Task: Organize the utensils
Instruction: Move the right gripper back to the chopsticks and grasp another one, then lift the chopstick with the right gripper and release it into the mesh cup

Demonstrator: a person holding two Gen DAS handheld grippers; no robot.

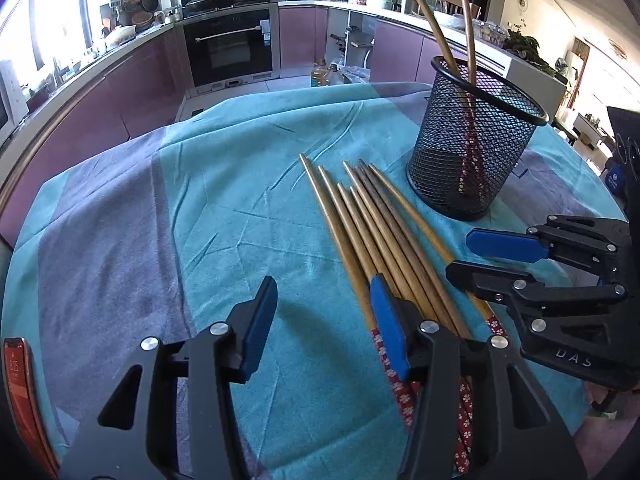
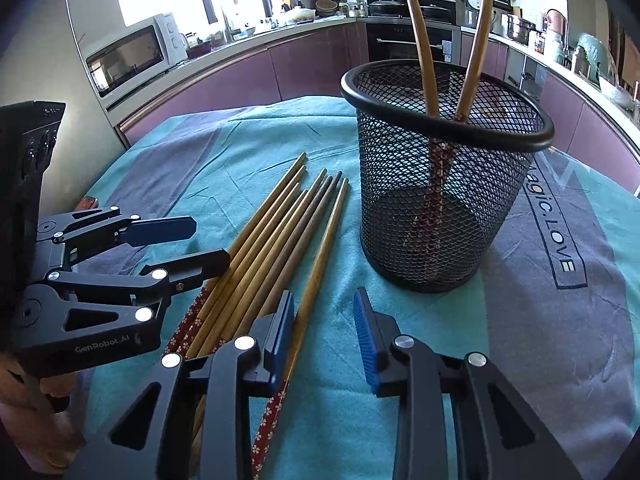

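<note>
Several wooden chopsticks (image 1: 380, 232) (image 2: 280, 224) with red flowered handles lie side by side on the teal and grey cloth (image 1: 200, 200). Just right of them stands a black mesh cup (image 1: 472, 140) (image 2: 436, 184) holding two upright chopsticks (image 2: 472, 60). My left gripper (image 1: 324, 320) (image 2: 192, 246) is open over bare cloth, its right finger resting above the bundle's left side. My right gripper (image 2: 324, 336) (image 1: 480, 260) is open astride the rightmost chopstick (image 2: 316, 280), which runs along its left pad; the right pad stands apart from it.
A phone (image 1: 16, 380) lies at the cloth's left edge near the left gripper. Purple kitchen cabinets, an oven (image 1: 228, 48) and a microwave (image 2: 132, 56) ring the table beyond. Printed lettering (image 2: 560, 232) marks the cloth right of the cup.
</note>
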